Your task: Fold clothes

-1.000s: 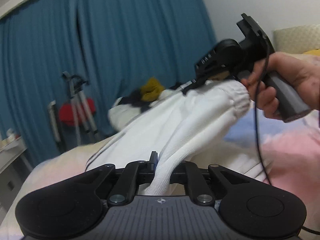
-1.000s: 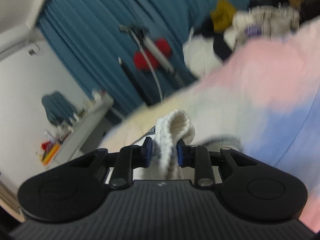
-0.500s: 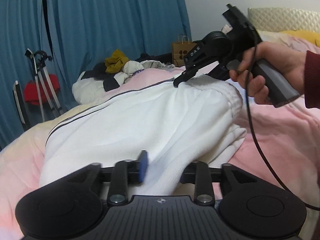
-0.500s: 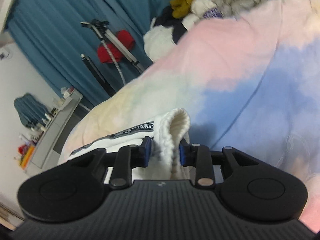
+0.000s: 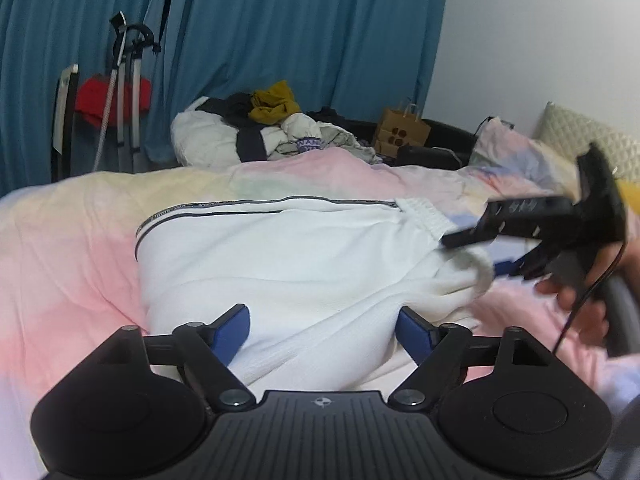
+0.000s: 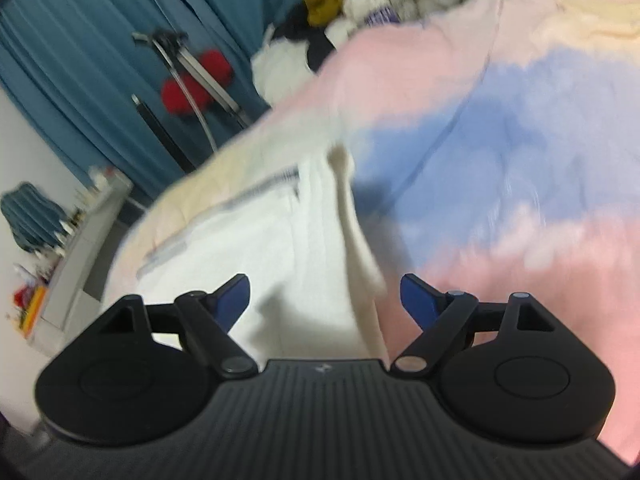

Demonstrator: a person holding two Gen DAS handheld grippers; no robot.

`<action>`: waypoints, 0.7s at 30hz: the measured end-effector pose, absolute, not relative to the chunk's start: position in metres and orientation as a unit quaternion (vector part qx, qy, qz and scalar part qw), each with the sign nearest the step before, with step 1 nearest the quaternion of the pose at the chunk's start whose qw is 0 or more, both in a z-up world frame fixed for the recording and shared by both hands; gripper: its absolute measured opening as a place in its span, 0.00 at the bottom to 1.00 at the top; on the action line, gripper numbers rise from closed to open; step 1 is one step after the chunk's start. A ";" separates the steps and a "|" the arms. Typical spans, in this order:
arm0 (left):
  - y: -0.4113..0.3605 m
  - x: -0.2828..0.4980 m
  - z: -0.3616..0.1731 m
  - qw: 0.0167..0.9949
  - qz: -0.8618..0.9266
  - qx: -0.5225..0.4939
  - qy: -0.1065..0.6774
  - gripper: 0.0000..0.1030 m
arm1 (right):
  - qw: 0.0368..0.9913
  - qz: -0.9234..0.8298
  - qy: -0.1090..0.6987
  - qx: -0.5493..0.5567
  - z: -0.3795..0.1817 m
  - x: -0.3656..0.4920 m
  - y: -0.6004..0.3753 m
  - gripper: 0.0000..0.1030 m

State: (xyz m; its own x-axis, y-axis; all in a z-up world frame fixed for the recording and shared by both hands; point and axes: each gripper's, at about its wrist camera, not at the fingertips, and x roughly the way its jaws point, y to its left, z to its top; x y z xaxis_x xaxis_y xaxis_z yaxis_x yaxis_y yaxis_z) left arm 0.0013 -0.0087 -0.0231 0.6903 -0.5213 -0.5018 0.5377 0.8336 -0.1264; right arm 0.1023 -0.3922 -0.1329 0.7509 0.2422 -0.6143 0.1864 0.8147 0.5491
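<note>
Both of my grippers had let go since half a second before: the left gripper (image 5: 323,330), which had been clamped on the white garment (image 5: 288,264), now stood with its blue pads (image 5: 230,330) spread wide and nothing between them, and the right gripper (image 6: 325,303), which had pinched the ribbed cuff, was likewise fully open and empty. White fabric lay flat on the bed (image 5: 72,240) just ahead of the left gripper, running forward and to the right, its dark-striped edge along the far side. Seen from the left wrist, my right gripper (image 5: 508,248) hovered ahead and to the right, just beside the ribbed waistband (image 5: 424,216), my hand (image 5: 580,304) wrapped round its grey handle with a black cable hanging down. From the right wrist, the view was blurred; the garment (image 6: 280,248) lay ahead and to the left of the open pads, with the pink and blue bedding (image 6: 500,152) off to the right. Beyond the garment, far ahead of the left gripper, a pile of clothes (image 5: 260,128) sat before the blue curtain (image 5: 300,32), with a brown paper bag (image 5: 402,132) to its right.
</note>
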 end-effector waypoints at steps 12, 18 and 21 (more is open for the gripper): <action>0.048 0.039 -0.025 0.918 -0.208 -0.089 0.326 0.95 | 0.860 0.033 0.379 0.340 -0.180 0.128 -0.369 0.88; 0.060 0.056 -0.040 0.903 -0.190 -0.115 0.369 0.95 | 0.868 0.090 0.314 0.374 -0.157 0.118 -0.370 0.88; 0.066 0.064 -0.048 0.894 -0.181 -0.127 0.390 0.95 | 0.875 0.105 0.306 0.360 -0.151 0.120 -0.365 0.88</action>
State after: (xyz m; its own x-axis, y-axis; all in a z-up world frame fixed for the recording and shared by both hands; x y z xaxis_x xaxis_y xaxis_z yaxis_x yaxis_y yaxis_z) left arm 0.0644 0.0661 -0.0476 0.6306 -0.4223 -0.6511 0.2236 0.9023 -0.3687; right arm 0.1200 -0.3647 -0.1515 0.7907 0.4042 -0.4598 0.0358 0.7192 0.6939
